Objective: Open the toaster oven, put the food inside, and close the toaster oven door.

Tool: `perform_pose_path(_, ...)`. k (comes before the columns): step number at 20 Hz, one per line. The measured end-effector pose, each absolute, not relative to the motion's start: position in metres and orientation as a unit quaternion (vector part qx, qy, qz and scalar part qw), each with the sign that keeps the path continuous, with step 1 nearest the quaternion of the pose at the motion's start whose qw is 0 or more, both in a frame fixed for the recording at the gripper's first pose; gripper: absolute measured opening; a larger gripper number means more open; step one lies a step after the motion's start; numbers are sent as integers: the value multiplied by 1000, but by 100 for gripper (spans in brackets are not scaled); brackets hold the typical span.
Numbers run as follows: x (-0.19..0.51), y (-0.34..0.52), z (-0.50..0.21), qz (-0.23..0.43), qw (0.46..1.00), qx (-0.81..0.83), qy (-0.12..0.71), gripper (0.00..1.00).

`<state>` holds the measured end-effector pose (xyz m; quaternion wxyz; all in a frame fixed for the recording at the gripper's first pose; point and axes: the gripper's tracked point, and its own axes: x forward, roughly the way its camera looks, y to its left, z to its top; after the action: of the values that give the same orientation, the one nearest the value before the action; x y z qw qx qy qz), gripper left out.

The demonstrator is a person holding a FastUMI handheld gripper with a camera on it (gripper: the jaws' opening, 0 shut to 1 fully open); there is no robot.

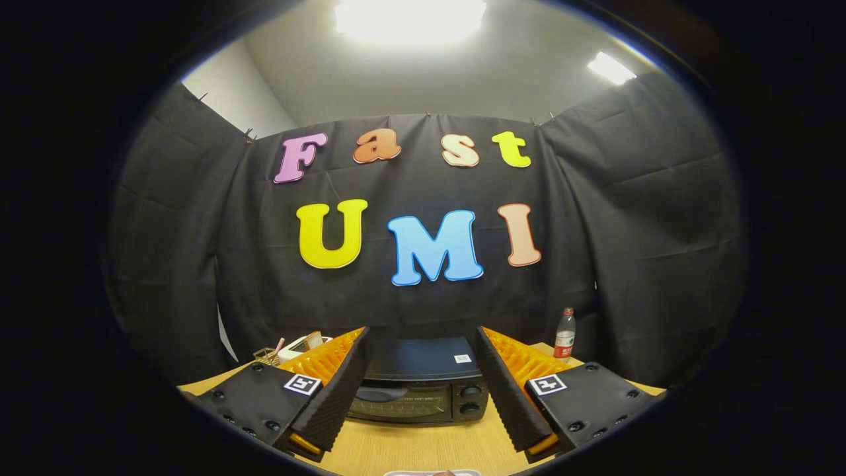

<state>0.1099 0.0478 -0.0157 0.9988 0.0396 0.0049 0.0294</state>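
The gripper (423,390) is spread wide, holding nothing; the closed toaster oven (423,387) sits between its fingers on the desk (423,446), water bottle (565,334) at lower right.

The gripper view rides low over the tabletop (423,446), facing the toaster oven (423,387) near ahead, framed between the spread tongs (423,390).

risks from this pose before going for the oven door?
1. The toaster oven door looks closed, and the open gripper sits high and back from it; a steep descent could miss the handle.
2. The bottle stands upright beside the oven; a wide swing might tip it.
3. Clutter on the oven's other side limits room there.
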Motion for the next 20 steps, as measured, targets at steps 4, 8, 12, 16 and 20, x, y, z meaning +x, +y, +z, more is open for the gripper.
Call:
perform_pose_path(4, 135, 68, -32, 43, 998, 45, 19, 98)
perform_pose_path(8, 157, 87, -52, 58, 997, 43, 37, 98)
perform_pose_path(12, 179, 99, -74, 60, 995, 48, 58, 98)
perform_pose_path(16, 198, 110, -98, 59, 994, 45, 79, 99)
perform_pose_path(20, 212, 126, -128, 63, 991, 35, 110, 99)
